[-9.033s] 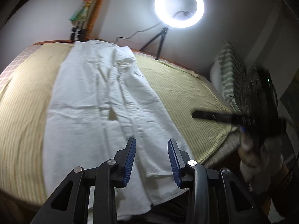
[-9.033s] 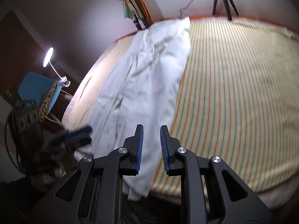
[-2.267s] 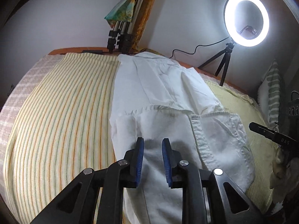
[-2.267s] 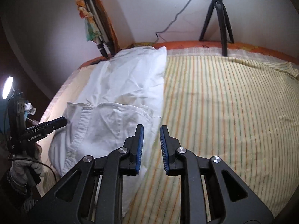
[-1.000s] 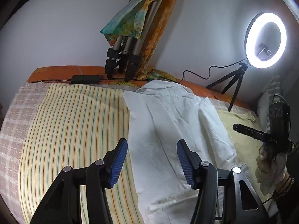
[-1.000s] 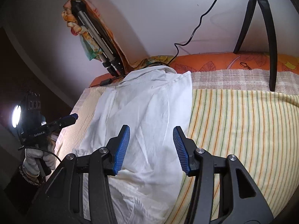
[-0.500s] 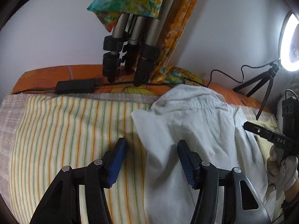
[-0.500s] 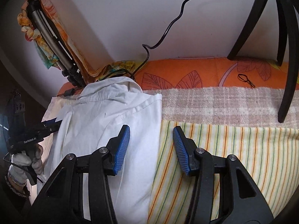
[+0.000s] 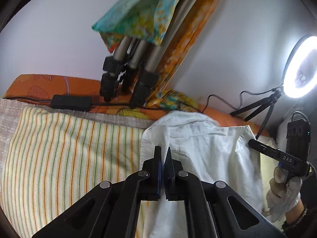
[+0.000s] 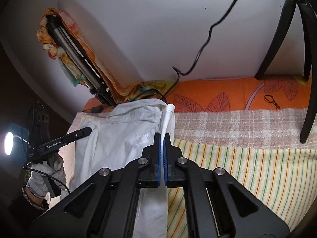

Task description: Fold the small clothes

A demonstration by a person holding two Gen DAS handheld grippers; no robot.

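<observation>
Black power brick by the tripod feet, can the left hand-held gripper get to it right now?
Probably not as it stands: the left hand-held gripper is shut on the white garment. The brick lies uncovered beyond the striped sheet, so it must let go first.

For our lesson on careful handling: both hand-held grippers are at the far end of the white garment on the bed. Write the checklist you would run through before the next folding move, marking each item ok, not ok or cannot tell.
1. Left hand-held gripper shut on the white garment: ok, the jaws are together at the left edge.
2. Right hand-held gripper shut on the garment: ok, a ridge of cloth stands up between the jaws.
3. Both grips on the far end by the collar: ok.
4. Striped bedcover not pinched along with it: cannot tell.
5. Black cable behind the collar free of the cloth: cannot tell.
6. Near half of the garment lying flat: cannot tell, the grippers hide it.
</observation>
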